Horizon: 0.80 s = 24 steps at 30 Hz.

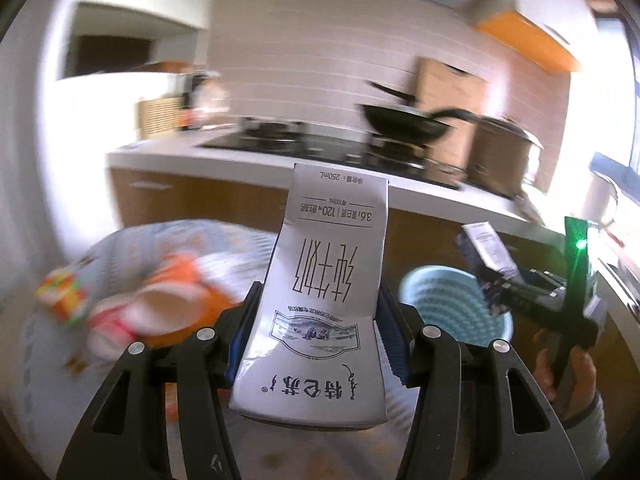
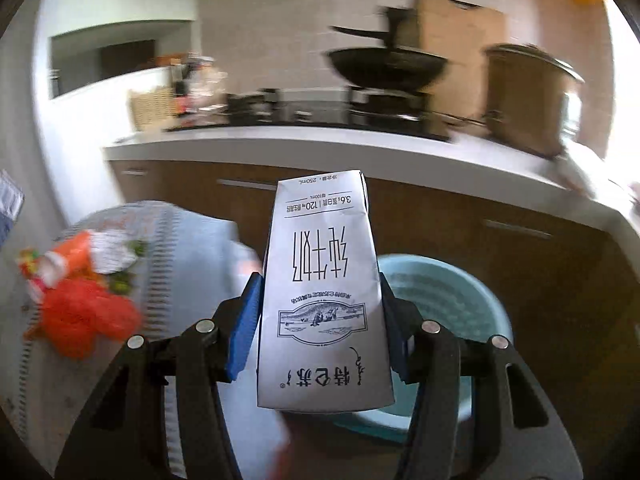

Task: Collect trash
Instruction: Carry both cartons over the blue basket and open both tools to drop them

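Two milk cartons (image 1: 320,292) (image 2: 324,300), one blue basket (image 2: 444,300), one wok (image 1: 404,122), one pot (image 1: 504,152)

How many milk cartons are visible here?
2: one milk carton is clamped in the left gripper, another carton in the right gripper. More may be hidden.

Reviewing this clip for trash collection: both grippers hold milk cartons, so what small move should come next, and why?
Probably carry the right gripper forward over the blue basket and open it there. Its carton is clamped between the pads with the basket's mouth just beyond. The left gripper, with its own carton, sits farther away.
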Available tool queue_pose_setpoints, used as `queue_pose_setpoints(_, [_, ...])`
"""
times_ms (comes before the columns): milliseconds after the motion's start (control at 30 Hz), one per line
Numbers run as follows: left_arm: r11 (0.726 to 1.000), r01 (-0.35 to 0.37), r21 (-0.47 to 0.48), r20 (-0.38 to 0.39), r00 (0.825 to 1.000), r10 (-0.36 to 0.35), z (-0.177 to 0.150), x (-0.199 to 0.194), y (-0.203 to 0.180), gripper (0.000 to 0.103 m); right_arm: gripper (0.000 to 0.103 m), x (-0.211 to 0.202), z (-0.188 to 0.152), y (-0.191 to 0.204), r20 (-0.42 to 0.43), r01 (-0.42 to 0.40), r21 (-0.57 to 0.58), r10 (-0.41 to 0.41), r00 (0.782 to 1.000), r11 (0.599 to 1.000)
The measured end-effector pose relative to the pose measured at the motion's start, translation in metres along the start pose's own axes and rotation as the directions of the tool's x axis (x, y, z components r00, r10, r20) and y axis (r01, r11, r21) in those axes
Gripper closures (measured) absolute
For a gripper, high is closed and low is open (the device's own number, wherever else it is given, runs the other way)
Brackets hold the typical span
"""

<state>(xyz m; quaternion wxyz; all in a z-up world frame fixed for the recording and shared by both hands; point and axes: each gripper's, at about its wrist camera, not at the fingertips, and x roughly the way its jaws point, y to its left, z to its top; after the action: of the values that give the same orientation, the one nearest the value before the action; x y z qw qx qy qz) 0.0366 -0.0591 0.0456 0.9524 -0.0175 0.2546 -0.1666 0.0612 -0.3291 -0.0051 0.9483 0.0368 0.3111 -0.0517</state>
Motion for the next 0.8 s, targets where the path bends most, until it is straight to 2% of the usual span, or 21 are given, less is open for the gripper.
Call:
queue_pose_setpoints(100, [0.995, 0.089, 0.042, -0.055, 0.995, -0.086, 0.009, 0.04, -0.044, 0.051, 0.052, 0.008, -0.011, -0.041, -0.057, 0.046, 0.078, -0.041, 0.998, 0.996])
queue_pose_setpoints(233, [0.981, 0.181, 0.067, -0.17, 0.971, -0.167, 0.0, 0.106, -0.093, 0.051, 0.052, 0.023, -0.032, -0.081, -0.143, 0.086, 0.147, -0.065, 0.987, 0.985])
queue_pose_setpoints(333, [0.974, 0.22, 0.059, -0.27, 0.943, -0.197, -0.012, 0.154, -0.115, 0.051, 0.052, 0.035, -0.052, -0.098, -0.194, 0.098, 0.167, -0.064, 0.979, 0.981])
queue_pose_setpoints(367, [0.972, 0.229, 0.058, -0.314, 0.928, -0.2, -0.02, 0.175, -0.124, 0.051, 0.052, 0.039, -0.056, -0.1, -0.207, 0.1, 0.169, -0.064, 0.976, 0.98])
queue_pose_setpoints(467, [0.97, 0.236, 0.051, -0.388, 0.9, -0.199, -0.039, 0.205, -0.137, 0.051, 0.052, 0.053, -0.071, -0.109, -0.258, 0.113, 0.172, -0.066, 0.964, 0.979])
queue_pose_setpoints(533, [0.966, 0.256, 0.017, -0.457, 0.862, -0.221, -0.055, 0.227, -0.14, 0.051, 0.052, 0.063, -0.078, -0.114, -0.293, 0.121, 0.171, -0.067, 0.954, 0.978])
queue_pose_setpoints(567, [0.962, 0.272, -0.006, -0.492, 0.837, -0.24, -0.062, 0.24, -0.143, 0.051, 0.052, 0.066, -0.081, -0.116, -0.303, 0.122, 0.171, -0.066, 0.951, 0.978])
queue_pose_setpoints(600, [0.96, 0.281, -0.017, -0.511, 0.822, -0.25, -0.067, 0.249, -0.144, 0.051, 0.052, 0.07, -0.082, -0.119, -0.31, 0.122, 0.17, -0.064, 0.949, 0.978])
queue_pose_setpoints(733, [0.959, 0.283, -0.005, -0.558, 0.795, -0.238, -0.08, 0.27, -0.152, 0.05, 0.051, 0.081, -0.083, -0.119, -0.333, 0.134, 0.155, -0.076, 0.94, 0.979])
queue_pose_setpoints(767, [0.96, 0.281, 0.005, -0.566, 0.792, -0.229, -0.082, 0.272, -0.155, 0.05, 0.051, 0.081, -0.082, -0.118, -0.334, 0.139, 0.143, -0.084, 0.939, 0.98])
queue_pose_setpoints(800, [0.962, 0.271, 0.015, -0.567, 0.795, -0.215, -0.081, 0.273, -0.158, 0.047, 0.051, 0.082, -0.081, -0.116, -0.335, 0.142, 0.139, -0.088, 0.938, 0.98])
